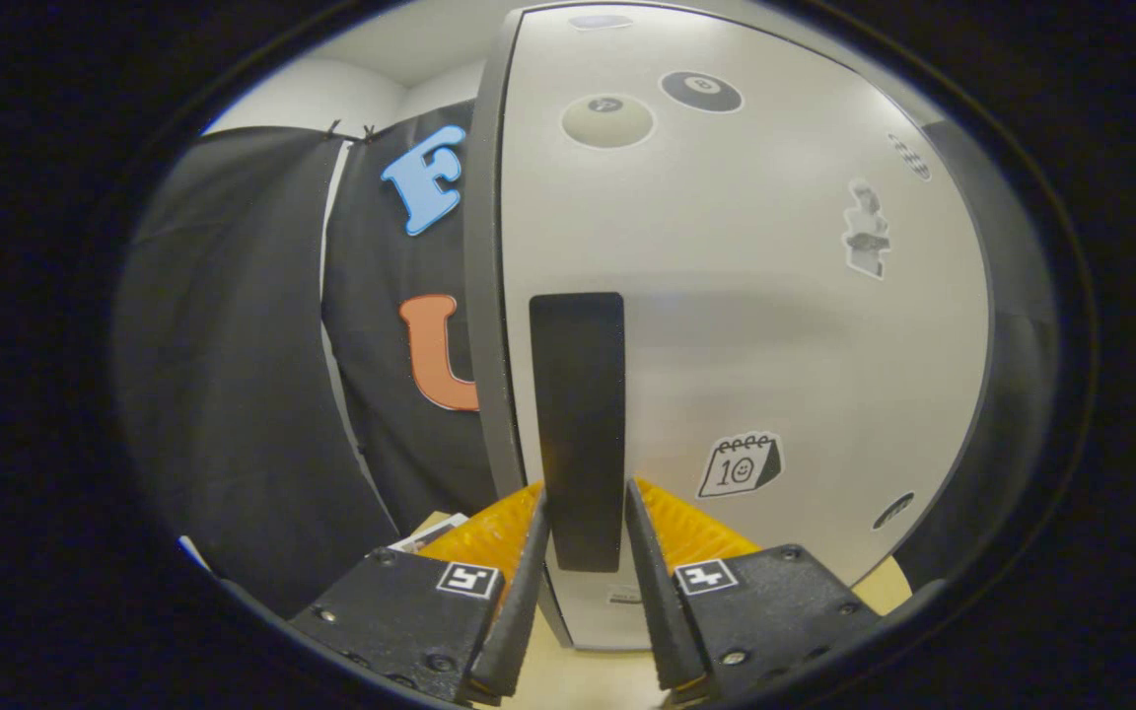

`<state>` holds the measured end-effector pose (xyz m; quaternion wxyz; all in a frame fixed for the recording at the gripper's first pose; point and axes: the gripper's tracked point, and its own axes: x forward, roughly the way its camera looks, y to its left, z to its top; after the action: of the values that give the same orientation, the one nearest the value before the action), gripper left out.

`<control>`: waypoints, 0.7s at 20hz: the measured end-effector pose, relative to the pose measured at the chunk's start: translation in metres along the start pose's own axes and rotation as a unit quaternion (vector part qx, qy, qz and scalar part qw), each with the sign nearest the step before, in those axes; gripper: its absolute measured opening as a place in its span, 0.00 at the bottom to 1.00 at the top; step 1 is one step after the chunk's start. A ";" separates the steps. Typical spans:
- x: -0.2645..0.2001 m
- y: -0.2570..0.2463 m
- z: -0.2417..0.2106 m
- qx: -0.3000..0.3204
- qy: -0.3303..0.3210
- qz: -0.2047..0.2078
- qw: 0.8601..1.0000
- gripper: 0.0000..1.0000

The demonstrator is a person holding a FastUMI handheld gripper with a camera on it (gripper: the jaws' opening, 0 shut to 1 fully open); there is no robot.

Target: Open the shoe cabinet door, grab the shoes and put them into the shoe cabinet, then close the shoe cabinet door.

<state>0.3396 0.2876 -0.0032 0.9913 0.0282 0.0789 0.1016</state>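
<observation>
— Black cloth (233, 375) is hanging as the booth wall off to the left of the fingers, and a pale surface (598, 680) is showing beneath them. What is the gripper (583, 532) doing?

— Its fingers are standing partly open on either side of the shoe cabinet door's (745, 296) dark vertical handle (578, 424), down at the handle's lower end. They are looking very close to the handle's sides, but I cannot tell whether both are pressing on it.

— And the door itself?

— It is filling the space right ahead of the fingers, pale and dotted with stickers (741, 463), with its left edge showing just left of the handle. I am not seeing any shoes.

— So how should the opening go?

— I am judging that squeezing firmly first matters, then pulling back along the door's swing arc rather than straight out, so the handle is not slipping free.
</observation>
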 end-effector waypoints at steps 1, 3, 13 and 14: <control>0.000 0.000 -0.004 0.002 0.006 0.005 1.000 0.47; -0.002 -0.002 -0.003 0.003 0.006 0.017 1.000 0.40; -0.063 -0.012 -0.022 -0.022 0.004 0.078 0.997 0.31; -0.072 -0.015 -0.024 -0.026 0.003 0.080 0.996 0.31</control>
<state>0.2687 0.2593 -0.0170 0.9801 0.0082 0.0762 0.1830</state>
